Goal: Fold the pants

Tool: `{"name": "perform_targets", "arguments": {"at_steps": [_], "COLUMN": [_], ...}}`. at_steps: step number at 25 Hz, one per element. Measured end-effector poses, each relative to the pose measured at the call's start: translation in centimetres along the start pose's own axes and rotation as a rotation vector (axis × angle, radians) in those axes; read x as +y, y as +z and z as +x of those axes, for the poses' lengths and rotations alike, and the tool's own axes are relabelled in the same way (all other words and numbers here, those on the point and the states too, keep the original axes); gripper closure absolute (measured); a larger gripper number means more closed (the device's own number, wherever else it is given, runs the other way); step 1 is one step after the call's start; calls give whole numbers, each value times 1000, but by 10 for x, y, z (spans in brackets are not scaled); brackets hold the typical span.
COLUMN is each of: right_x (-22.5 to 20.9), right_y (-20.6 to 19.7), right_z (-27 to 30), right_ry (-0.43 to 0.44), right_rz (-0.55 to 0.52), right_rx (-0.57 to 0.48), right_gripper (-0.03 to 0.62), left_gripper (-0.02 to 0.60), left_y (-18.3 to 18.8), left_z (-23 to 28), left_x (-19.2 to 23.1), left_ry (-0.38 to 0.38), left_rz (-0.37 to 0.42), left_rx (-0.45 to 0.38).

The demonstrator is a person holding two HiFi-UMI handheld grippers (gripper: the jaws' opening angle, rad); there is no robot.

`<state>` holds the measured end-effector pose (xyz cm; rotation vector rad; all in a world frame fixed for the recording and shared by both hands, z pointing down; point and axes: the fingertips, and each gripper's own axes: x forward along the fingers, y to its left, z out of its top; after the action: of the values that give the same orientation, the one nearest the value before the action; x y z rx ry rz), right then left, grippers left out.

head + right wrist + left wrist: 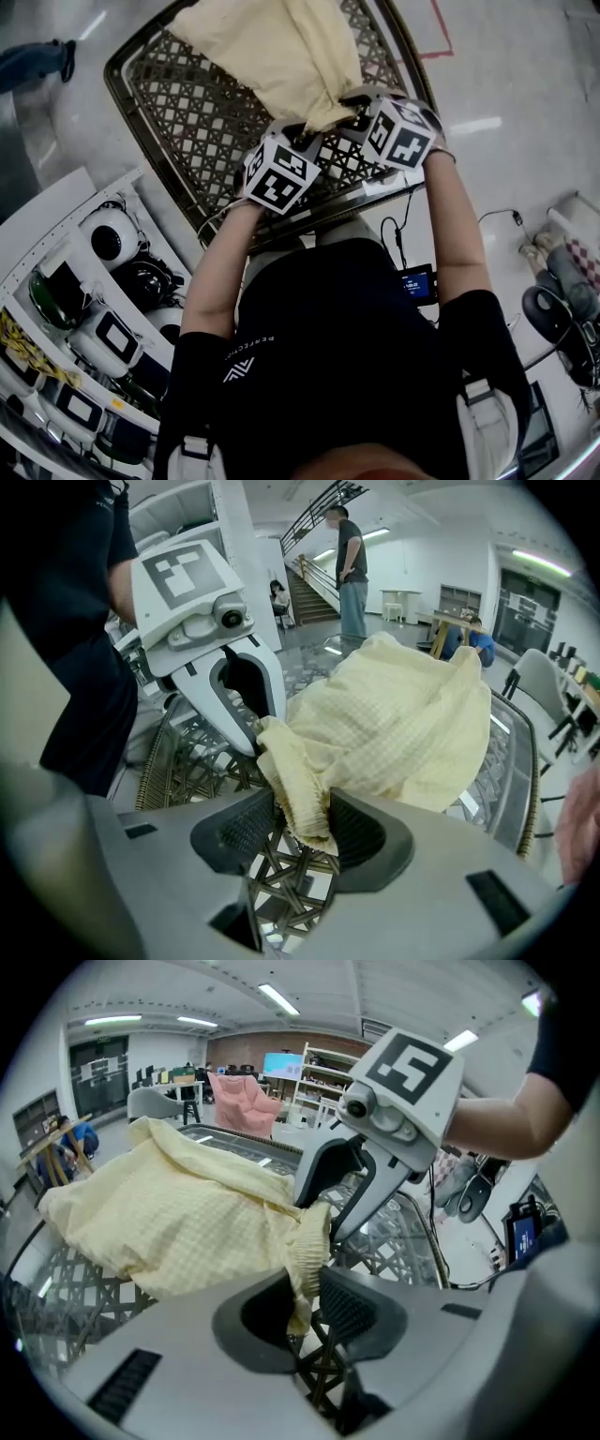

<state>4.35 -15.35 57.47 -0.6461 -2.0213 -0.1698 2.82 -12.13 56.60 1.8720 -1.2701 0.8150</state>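
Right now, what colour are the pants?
Pale yellow, with a fine check weave; the pants show best in the right gripper view.

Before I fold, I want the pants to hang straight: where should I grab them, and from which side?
Take the ribbed waistband at two spots along it, coming from the near edge of the woven table. It looks like the thickest, firmest edge, and it lies bunched toward you. The left claw pinches it; the right claw straddles it, open.
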Motion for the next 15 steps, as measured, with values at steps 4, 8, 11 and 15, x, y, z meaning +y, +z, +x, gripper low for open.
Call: {"name": "perform_targets", "arguments": {"at_steps": [4, 8, 11, 15], "right_x": [-6, -8, -6, 1], "right_y": [-2, -2, 0, 7], "right_z": [1, 1, 0, -6], "right_ry": [-66, -97, -96, -72], "right_rz": [-55, -84, -79, -64], "right_rx": [34, 69, 73, 57], "right_gripper": [438, 472, 484, 488], "left_gripper": [505, 508, 508, 508], "left_y": [12, 20, 18, 16], "left_z": [-15, -22, -25, -33], "left_x": [3, 2, 2, 0], "left_ry": [-31, -32, -25, -20], "left_rz": [-101, -114, -107, -93], "left_rx": [-67, -94, -90, -87]}}
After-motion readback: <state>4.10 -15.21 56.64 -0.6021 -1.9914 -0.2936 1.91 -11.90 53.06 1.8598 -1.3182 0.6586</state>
